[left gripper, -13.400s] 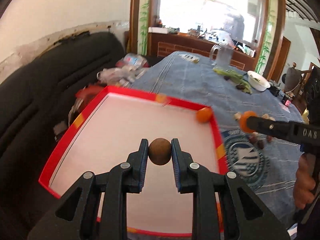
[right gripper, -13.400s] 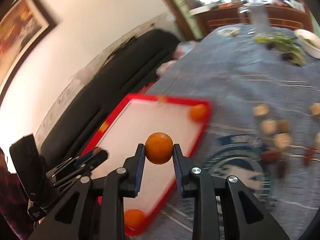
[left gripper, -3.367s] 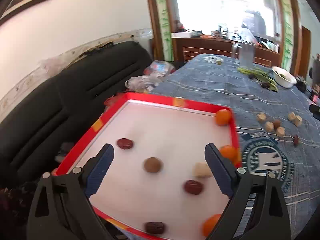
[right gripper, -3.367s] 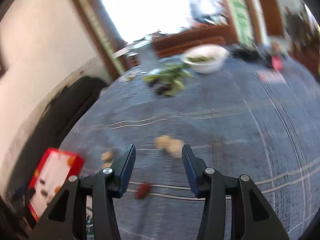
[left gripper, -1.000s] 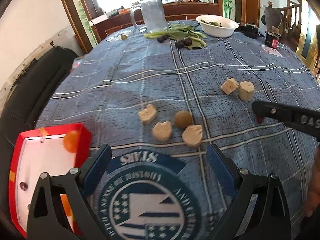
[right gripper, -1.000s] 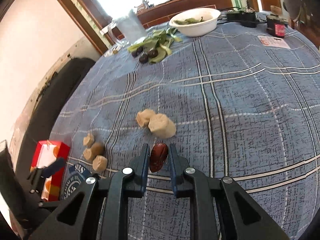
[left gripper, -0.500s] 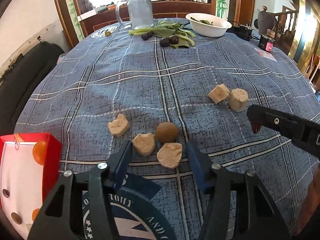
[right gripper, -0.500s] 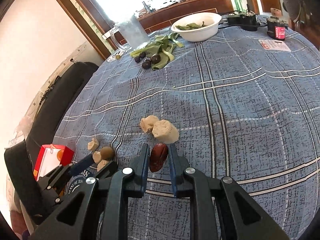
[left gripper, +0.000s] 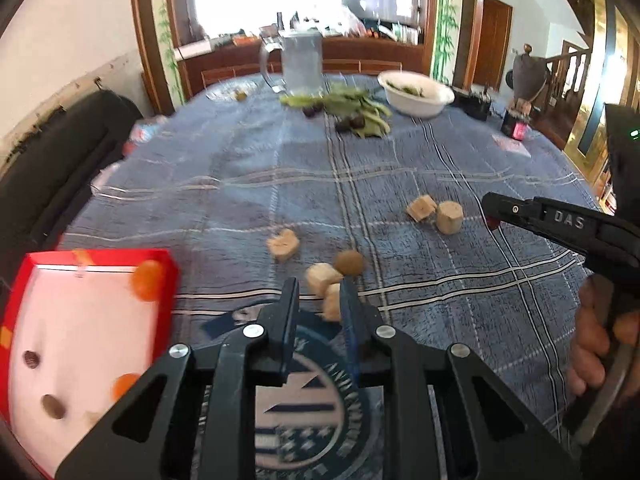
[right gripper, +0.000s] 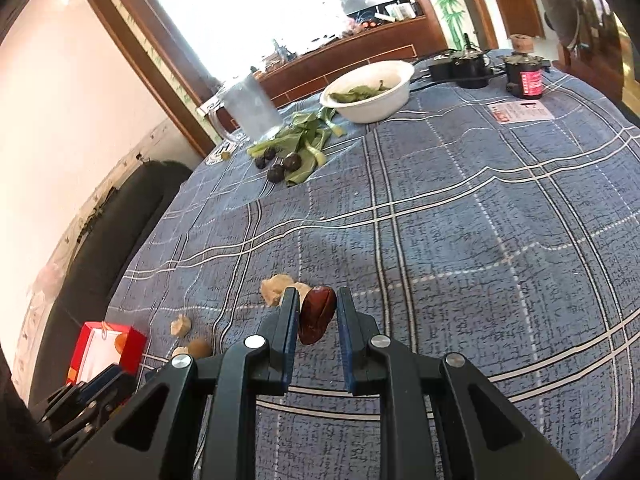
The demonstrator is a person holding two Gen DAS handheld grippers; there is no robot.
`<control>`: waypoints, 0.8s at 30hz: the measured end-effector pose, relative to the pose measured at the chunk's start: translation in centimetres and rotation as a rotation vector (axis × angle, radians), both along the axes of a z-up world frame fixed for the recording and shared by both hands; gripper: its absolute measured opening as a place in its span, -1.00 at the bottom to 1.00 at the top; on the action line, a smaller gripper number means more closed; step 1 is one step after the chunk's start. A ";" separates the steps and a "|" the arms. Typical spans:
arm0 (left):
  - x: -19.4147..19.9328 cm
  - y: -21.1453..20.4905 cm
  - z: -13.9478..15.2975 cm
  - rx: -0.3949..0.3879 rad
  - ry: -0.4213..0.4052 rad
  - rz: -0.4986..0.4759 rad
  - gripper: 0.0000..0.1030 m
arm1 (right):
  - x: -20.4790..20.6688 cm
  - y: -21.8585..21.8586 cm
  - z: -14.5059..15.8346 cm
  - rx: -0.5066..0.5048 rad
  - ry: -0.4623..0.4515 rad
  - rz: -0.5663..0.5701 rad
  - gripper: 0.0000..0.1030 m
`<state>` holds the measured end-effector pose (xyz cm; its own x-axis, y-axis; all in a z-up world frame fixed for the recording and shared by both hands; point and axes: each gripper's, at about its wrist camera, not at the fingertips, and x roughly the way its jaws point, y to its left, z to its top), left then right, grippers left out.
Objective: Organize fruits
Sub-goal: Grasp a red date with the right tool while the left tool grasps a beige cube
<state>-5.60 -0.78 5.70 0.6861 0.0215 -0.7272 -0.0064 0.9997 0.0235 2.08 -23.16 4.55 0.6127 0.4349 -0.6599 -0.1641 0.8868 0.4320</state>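
— What is the right gripper (right gripper: pixel 318 300) carrying?

— It is clenching a dark red, glossy oval date (right gripper: pixel 316 316) between its blue pads, lifted clear of the blue checked tablecloth (right gripper: pixel 460 208). Just behind it, two pale beige fruit chunks (right gripper: pixel 276 289) are lying on the cloth.

— And the left gripper (left gripper: pixel 318 300)?

— Its jaws have just been closing and are now standing close together. A small pale beige chunk (left gripper: pixel 332 303) is showing between them, sitting against the right-hand pad (the view is blurred there), so I cannot tell whether it is being squeezed or only lying underneath.

— What is sitting around that?

— A second beige chunk (left gripper: pixel 320 279) and a round brown fruit (left gripper: pixel 349 263) are touching each other just past the fingertips, and another chunk (left gripper: pixel 283 243) is lying a little further left.

— Where is the tray?

— The red-rimmed tray with a white floor (left gripper: pixel 170 280) is resting at the left edge of the table, holding an orange round fruit (left gripper: pixel 148 285) in its near corner and several dark and orange pieces.

— Anything at the far end?

— A white bowl (left gripper: pixel 416 96), a clear glass mug (left gripper: pixel 302 62) and green leaves (left gripper: pixel 356 106) are sitting well apart from the fruit. A person's hand (left gripper: pixel 592 336) is gripping the right gripper's handle.
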 end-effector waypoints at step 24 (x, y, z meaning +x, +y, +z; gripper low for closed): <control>2.8 0.1 -4.0 0.013 0.083 0.025 0.33 | 0.1 1.3 0.3 -0.005 -0.006 0.057 -0.67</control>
